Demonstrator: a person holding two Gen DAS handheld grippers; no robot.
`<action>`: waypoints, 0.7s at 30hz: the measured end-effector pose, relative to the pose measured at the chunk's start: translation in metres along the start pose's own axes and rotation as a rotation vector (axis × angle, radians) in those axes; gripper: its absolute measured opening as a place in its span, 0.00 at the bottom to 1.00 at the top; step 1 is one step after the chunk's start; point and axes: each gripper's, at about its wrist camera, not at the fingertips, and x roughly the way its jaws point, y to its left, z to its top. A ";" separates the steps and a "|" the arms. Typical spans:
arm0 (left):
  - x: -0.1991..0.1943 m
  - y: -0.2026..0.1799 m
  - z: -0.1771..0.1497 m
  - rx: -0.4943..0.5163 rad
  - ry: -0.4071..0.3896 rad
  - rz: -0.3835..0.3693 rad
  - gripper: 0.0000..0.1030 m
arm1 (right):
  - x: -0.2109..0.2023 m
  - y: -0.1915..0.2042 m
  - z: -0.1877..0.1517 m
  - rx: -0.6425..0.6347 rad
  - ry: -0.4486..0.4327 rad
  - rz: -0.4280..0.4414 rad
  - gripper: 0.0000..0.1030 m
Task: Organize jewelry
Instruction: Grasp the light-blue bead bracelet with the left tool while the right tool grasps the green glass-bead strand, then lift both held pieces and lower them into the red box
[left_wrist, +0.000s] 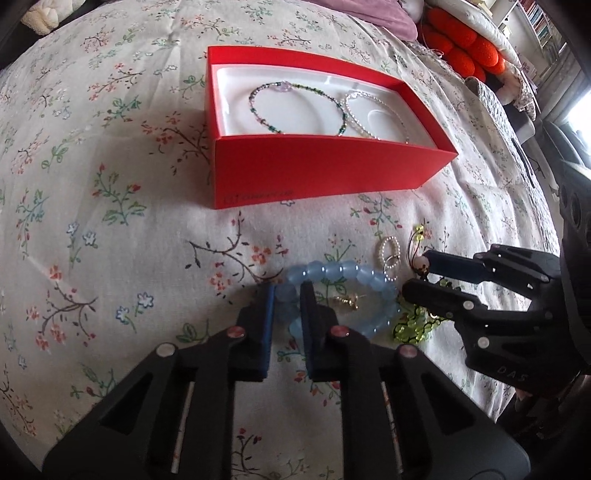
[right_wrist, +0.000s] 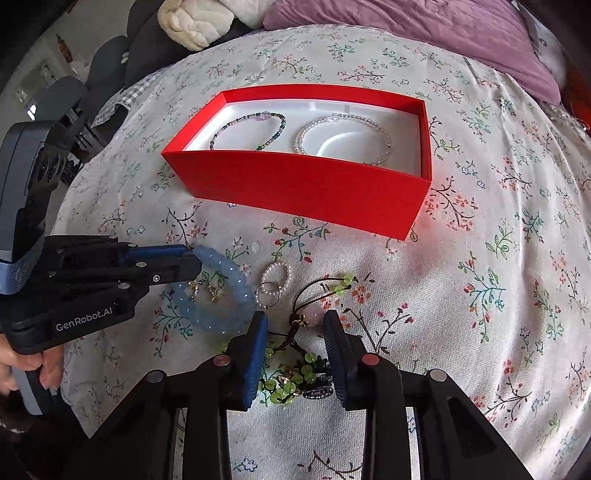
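A red box (left_wrist: 317, 170) (right_wrist: 310, 184) with a white liner holds a green-purple bead bracelet (left_wrist: 295, 107) (right_wrist: 251, 129) and a clear bead bracelet (left_wrist: 369, 114) (right_wrist: 343, 136). On the floral bedspread lie a light blue bead bracelet (left_wrist: 351, 273) (right_wrist: 221, 299), gold earrings (left_wrist: 347, 301) (right_wrist: 203, 290), small pearl rings (left_wrist: 389, 254) (right_wrist: 275, 280) and a brown cord piece with green beads and a pink bead (left_wrist: 413, 325) (right_wrist: 295, 376). My left gripper (left_wrist: 287, 295) (right_wrist: 192, 260) is shut on the blue bracelet's edge. My right gripper (right_wrist: 295, 325) (left_wrist: 415, 271) is open around the cord piece.
A purple pillow (right_wrist: 424, 33) and white bundle (right_wrist: 195, 18) lie behind the box. Orange cushions (left_wrist: 465, 44) and a bookshelf (left_wrist: 543, 22) are at the far right. A dark chair (right_wrist: 66, 103) stands off the bed's left edge.
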 end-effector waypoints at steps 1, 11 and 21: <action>0.000 0.001 0.000 0.005 -0.002 0.000 0.13 | 0.001 0.001 0.000 -0.005 -0.003 -0.005 0.30; -0.010 0.000 -0.003 0.018 -0.009 -0.007 0.13 | -0.006 0.000 -0.001 0.003 -0.040 0.019 0.14; -0.051 -0.014 -0.007 0.042 -0.099 -0.042 0.13 | -0.053 0.001 -0.005 -0.001 -0.148 0.046 0.14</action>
